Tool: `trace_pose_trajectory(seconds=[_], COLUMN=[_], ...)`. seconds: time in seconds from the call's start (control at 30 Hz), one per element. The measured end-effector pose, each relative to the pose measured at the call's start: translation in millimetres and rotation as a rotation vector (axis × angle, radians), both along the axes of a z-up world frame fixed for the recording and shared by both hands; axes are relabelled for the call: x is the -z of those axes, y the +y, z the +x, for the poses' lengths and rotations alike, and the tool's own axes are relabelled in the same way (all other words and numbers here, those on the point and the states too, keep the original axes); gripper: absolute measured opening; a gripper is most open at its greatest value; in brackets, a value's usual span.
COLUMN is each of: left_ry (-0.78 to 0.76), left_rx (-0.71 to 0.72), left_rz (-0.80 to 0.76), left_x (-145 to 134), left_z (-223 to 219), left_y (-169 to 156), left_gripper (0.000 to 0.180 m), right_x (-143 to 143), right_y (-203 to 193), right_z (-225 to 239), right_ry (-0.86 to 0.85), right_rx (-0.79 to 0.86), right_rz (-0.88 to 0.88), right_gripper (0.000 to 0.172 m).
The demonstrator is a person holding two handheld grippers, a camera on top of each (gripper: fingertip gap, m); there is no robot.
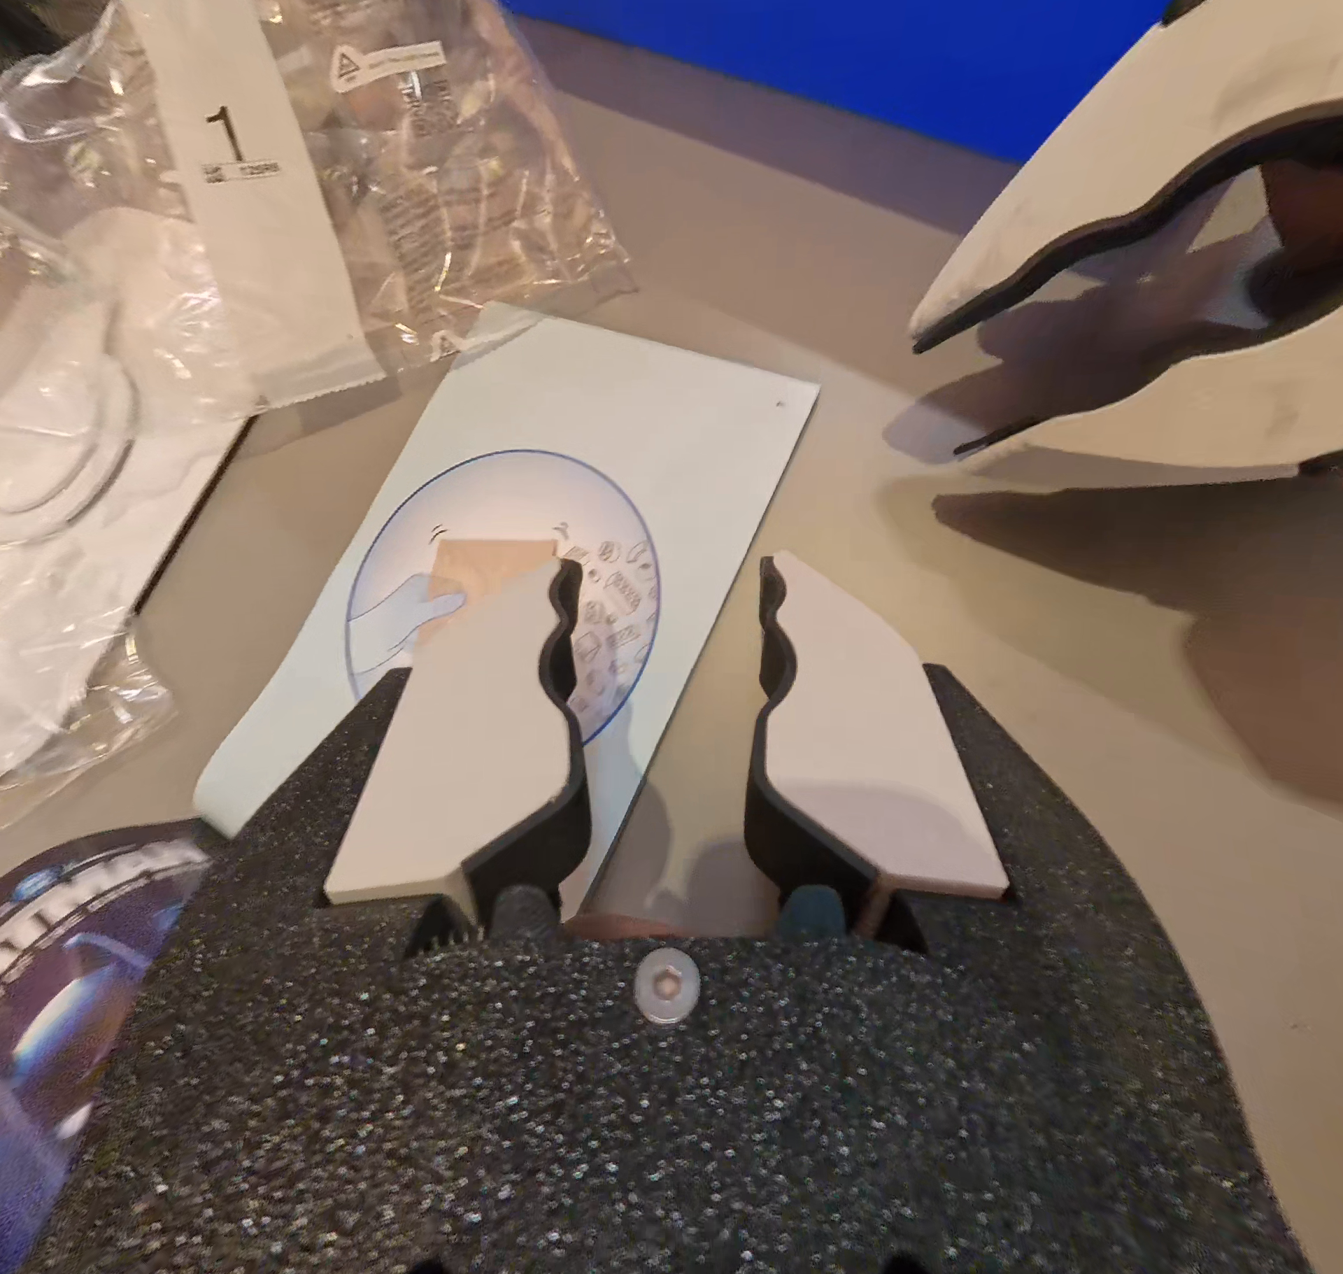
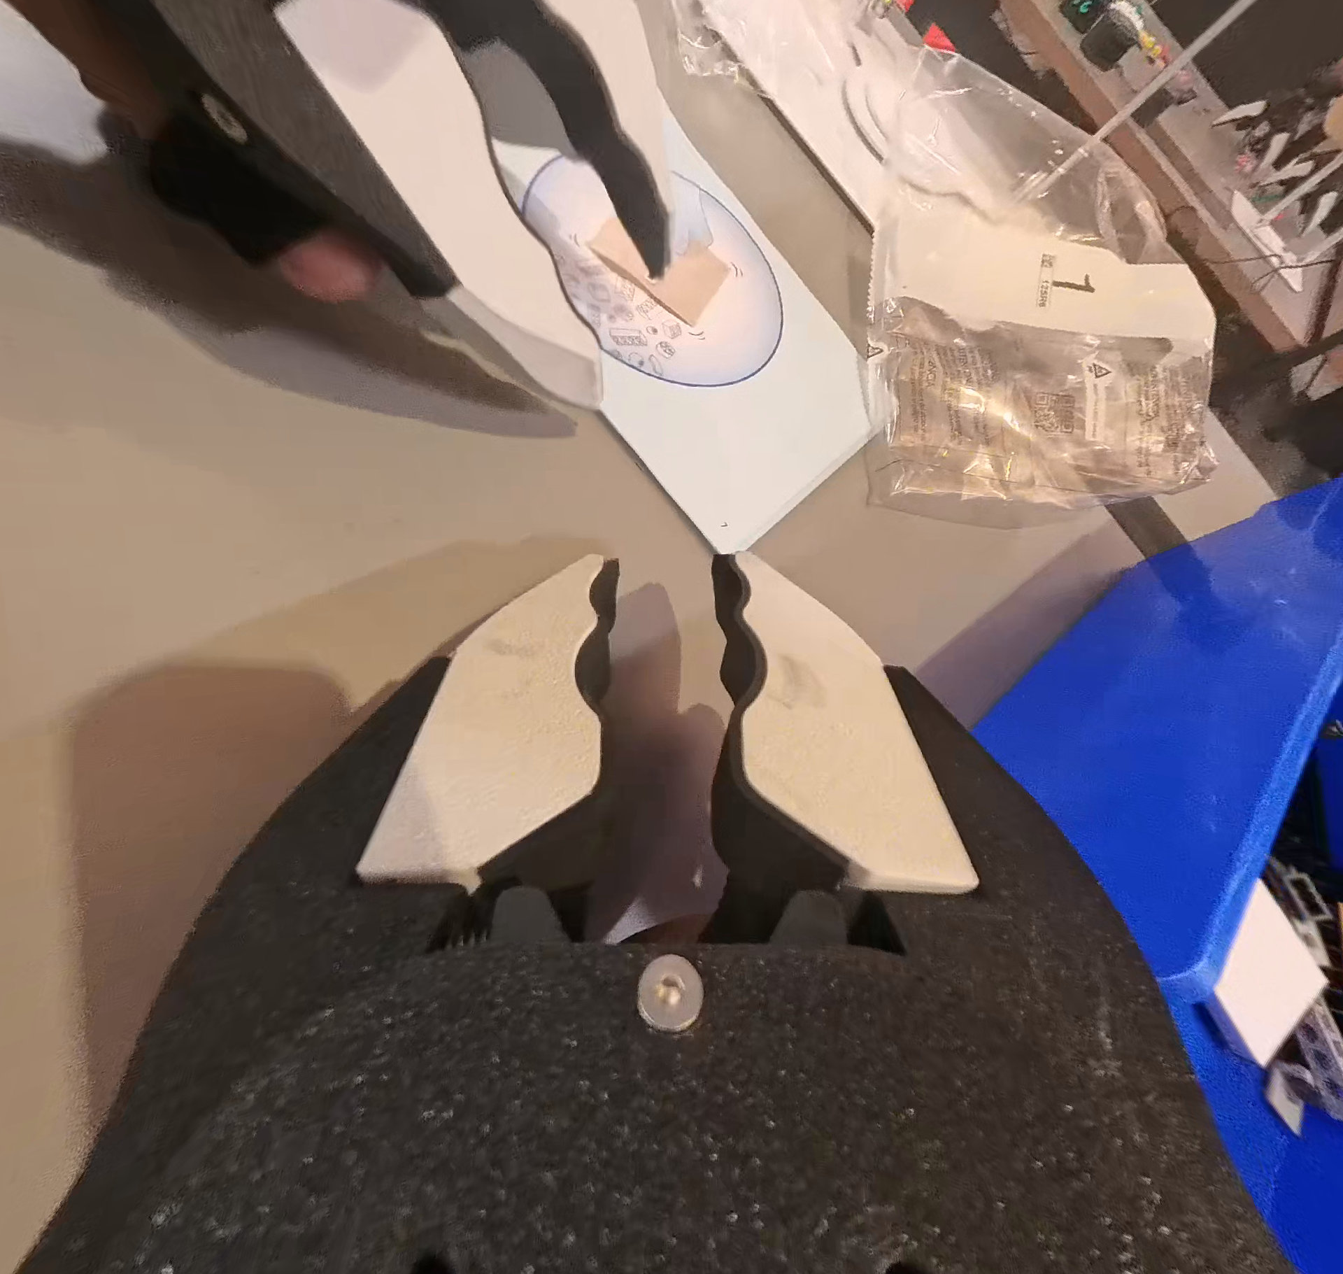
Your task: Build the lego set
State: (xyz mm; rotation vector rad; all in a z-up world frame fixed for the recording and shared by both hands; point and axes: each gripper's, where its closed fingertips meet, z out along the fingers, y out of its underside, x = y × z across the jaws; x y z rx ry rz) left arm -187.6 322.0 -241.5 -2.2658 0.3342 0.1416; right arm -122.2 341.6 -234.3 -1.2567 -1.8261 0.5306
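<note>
Your left gripper point(image 1: 665, 570) stands wide open, empty, over the white printed booklet point(image 1: 654, 439) at frame centre. Your right gripper point(image 2: 665, 570), narrowly parted, holds nothing beside the booklet's corner. Approach that corner low, squarely.

left jaws cover part of the booklet point(image 1: 618, 483) drawing; clear bag point(image 1: 407, 149) contents beyond them too blurry to tell.
</note>
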Motion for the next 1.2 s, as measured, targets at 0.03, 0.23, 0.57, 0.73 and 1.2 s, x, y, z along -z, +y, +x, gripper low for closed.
trace_pose_trajectory(seconds=[0.03, 0.23, 0.57, 0.73, 1.2], left_ry=[-0.014, 0.024, 0.024, 0.046, -0.02], left_rx=[0.001, -0.013, 0.09, 0.138, 0.203], left_rz=[0.002, 0.002, -0.099, -0.129, -0.186], left_x=[2, 7, 14, 15, 17], left_z=[3, 2, 10, 12, 28], left_y=[3, 6, 16, 21, 12], left_gripper=[0.048, 0.048, 0.041, 0.038, 0.027], right_x=[0, -4, 6, 8, 8], right_y=[0, 3, -19, -21, -25], right_z=[0, 1, 4, 6, 7], right_ry=[0.001, 0.012, -0.013, -0.022, -0.013], right_rx=[-0.004, -0.003, -0.121, -0.149, -0.177], right_rz=[-0.017, -0.121, 0.164, 0.133, 0.154], right_gripper=[0.026, 0.027, 0.025, 0.024, 0.019])
